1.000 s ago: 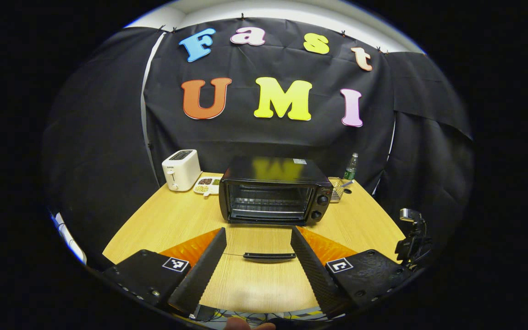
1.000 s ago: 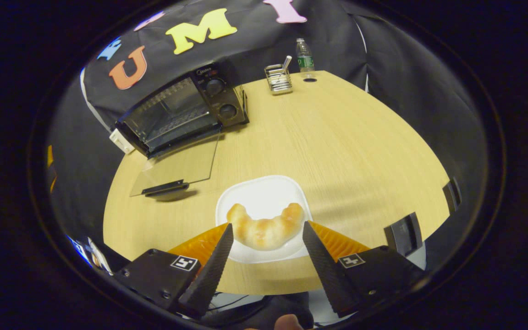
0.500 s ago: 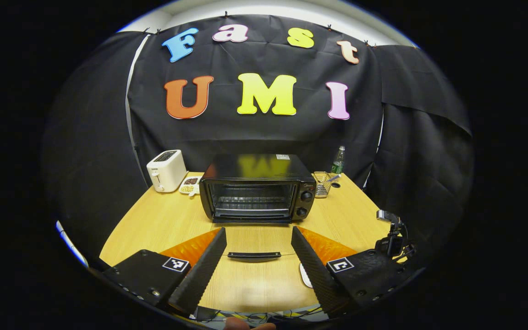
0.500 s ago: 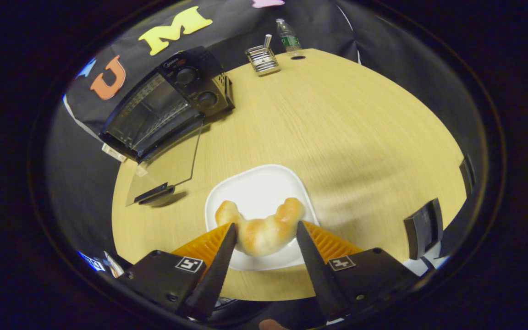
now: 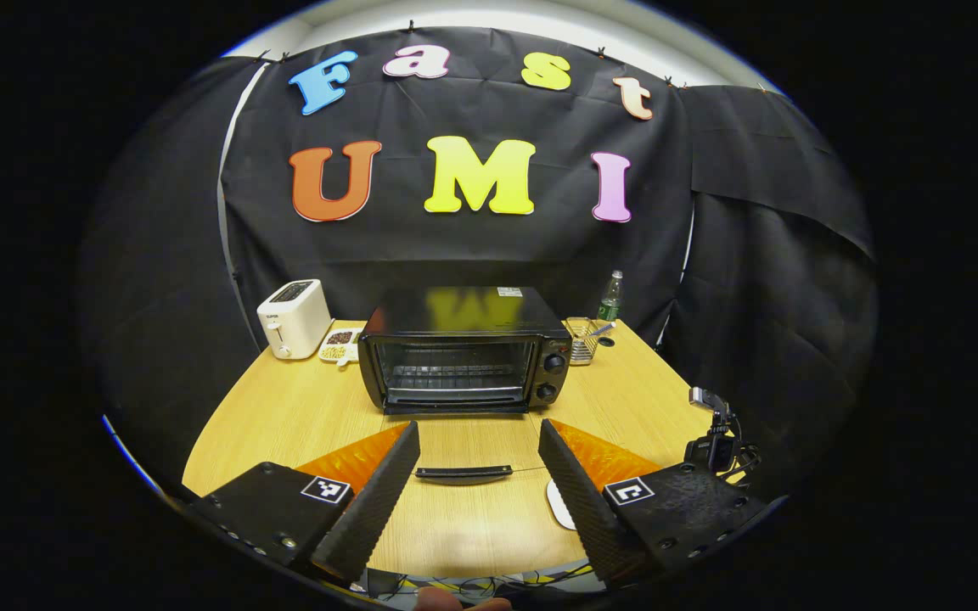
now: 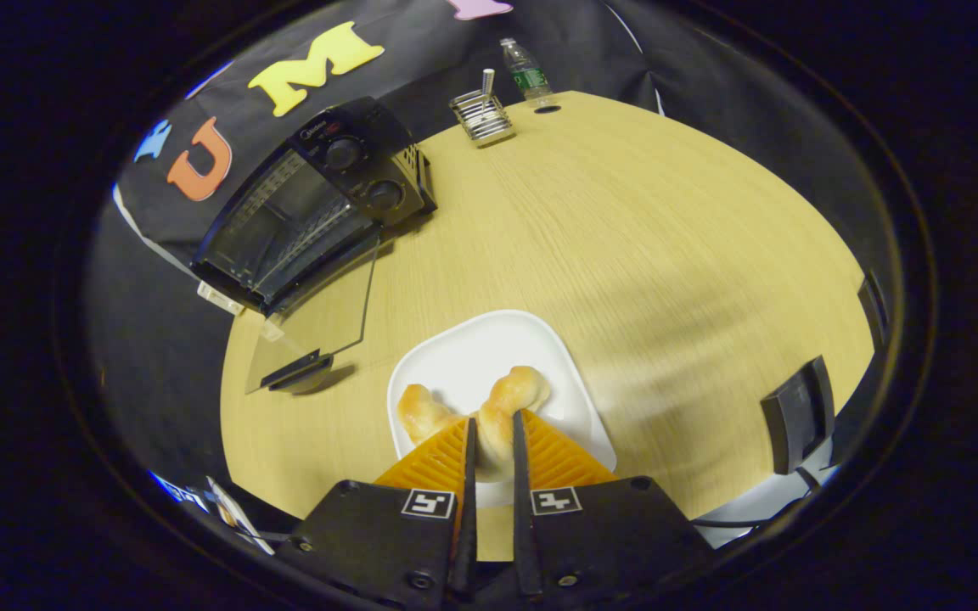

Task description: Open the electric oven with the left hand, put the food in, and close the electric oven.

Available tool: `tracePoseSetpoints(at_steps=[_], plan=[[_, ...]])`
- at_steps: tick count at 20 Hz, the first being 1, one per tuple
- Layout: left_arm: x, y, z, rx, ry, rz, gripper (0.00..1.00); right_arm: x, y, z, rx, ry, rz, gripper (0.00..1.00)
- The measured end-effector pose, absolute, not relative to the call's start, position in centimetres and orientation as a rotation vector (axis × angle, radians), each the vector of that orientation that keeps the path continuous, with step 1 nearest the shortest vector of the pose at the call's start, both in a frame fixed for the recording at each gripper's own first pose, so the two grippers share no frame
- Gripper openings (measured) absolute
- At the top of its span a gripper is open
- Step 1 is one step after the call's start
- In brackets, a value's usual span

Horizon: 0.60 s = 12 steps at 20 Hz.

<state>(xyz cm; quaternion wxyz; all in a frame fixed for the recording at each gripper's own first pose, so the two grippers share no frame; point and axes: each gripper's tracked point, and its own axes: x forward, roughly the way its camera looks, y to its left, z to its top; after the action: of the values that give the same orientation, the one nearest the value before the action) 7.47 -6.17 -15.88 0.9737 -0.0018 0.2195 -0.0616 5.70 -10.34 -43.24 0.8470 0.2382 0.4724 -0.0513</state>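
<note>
Fingers: right gripper [image 6: 489, 441] clamped on croissant [image 6: 489, 416], left gripper [image 5: 479, 471] wide open. Oven [image 5: 463, 361] door down; next lift & carry far-left into oven.

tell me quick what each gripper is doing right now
Left gripper: open, holding nothing.
Right gripper: shut on the croissant over the white plate.

Black electric oven [image 5: 463, 361]; golden-brown croissant [image 6: 476, 412]; white plate [image 6: 489, 348]; light wood-grain table [image 6: 642, 246]; white toaster [image 5: 292, 318]; green-labelled bottle [image 5: 611, 299].
</note>
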Motion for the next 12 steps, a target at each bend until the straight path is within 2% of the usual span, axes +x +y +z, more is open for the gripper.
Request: tracePoseSetpoints(at_steps=[2, 8, 12], plan=[[7.3, -5.8, -15.5, -0.008, 0.435, -0.141, 0.93, 5.6, -10.3, -41.7, 0.554, 0.961, -0.123, 0.15], [6.9, -4.1, -14.9, -0.022, 0.422, -0.175, 0.93, 4.2, -8.5, -36.2, 0.783, 0.832, -0.171, 0.14], [6.3, -2.0, -14.8, -0.025, 0.410, -0.173, 0.93, 4.7, -5.0, -34.4, 0.842, 0.762, -0.139, 0.14]])
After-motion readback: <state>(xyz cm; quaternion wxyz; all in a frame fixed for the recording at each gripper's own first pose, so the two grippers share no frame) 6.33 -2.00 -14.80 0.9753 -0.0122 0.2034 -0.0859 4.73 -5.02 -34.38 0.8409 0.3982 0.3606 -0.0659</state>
